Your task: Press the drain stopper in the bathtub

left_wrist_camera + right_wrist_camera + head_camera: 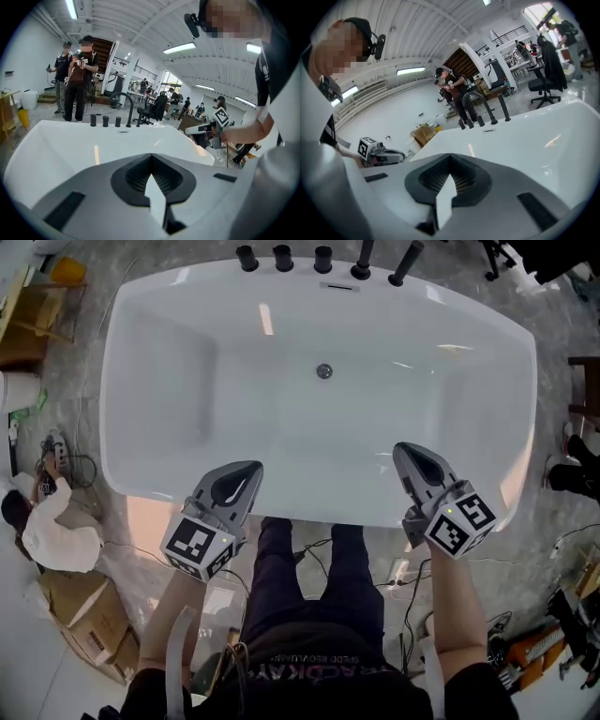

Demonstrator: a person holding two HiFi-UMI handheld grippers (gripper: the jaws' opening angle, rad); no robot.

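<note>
Currently not begun: drain stopper (324,371) untouched on bathtub (169,362) floor. Left tool (246,476) and right tool (412,458) clenched empty above near rim, well apart from stopper.

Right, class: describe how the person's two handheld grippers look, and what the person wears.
The left gripper and right gripper match: pale grey tapered shells, dark ribbed inner pads, each with a cube of black-and-white square markers. The person wears a dark top and dark trousers.
</note>
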